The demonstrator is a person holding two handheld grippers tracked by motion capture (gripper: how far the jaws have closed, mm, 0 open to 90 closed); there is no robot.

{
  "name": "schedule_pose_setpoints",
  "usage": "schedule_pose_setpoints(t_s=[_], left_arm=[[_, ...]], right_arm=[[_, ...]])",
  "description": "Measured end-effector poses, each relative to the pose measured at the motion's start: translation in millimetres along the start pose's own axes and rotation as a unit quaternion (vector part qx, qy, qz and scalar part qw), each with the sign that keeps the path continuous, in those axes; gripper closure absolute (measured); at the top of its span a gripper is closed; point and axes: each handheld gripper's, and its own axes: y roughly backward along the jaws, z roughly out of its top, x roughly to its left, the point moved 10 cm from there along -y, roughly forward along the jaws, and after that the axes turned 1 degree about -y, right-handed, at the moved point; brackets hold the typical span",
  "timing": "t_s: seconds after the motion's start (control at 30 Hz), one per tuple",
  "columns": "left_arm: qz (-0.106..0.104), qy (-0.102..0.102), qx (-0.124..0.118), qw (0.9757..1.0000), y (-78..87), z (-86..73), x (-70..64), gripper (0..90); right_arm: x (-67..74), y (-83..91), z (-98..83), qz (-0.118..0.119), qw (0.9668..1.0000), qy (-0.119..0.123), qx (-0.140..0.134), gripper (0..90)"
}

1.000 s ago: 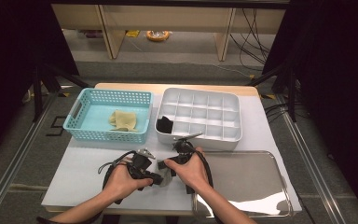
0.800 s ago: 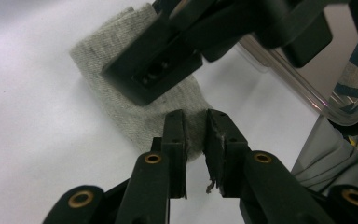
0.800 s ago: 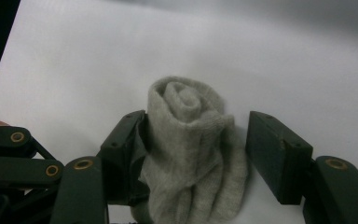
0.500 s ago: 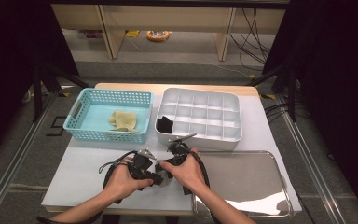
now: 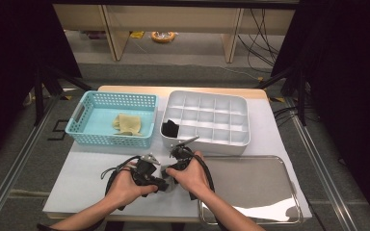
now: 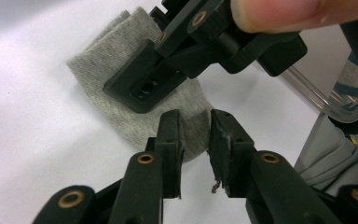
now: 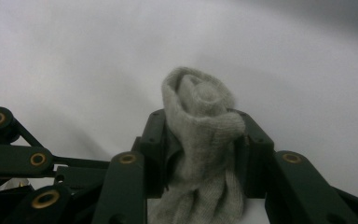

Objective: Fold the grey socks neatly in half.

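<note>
At lower centre, the right gripper (image 7: 200,154) has just closed on a grey sock (image 7: 200,140) — the left gripper (image 6: 196,149), just opening slightly, holds nothing.

White-topped table (image 5: 77,178), on it teal basket (image 5: 79,118), white compartment tray (image 5: 243,103), steel tray (image 5: 289,180), grey sock (image 5: 167,174)

Grey sock (image 7: 200,154), turquoise latticed basket (image 5: 84,136), white tray (image 5: 241,137).
</note>
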Motion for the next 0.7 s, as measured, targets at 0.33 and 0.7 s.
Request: schedule_pose_setpoints(t_s=[0.33, 0.7], left_arm=[[-0.014, -0.001, -0.055, 0.9984, 24.9, -2.3, 5.0, 44.8], [0.039, 0.037, -0.122, 0.9911, 56.0, -7.3, 52.0, 29.5]], right_arm=[[-2.5, 0.4, 0.6, 0.014, 0.9998, -0.015, 0.005, 65.7], [1.2, 3.4, 0.7, 0.033, 0.9991, -0.025, 0.002, 68.5]])
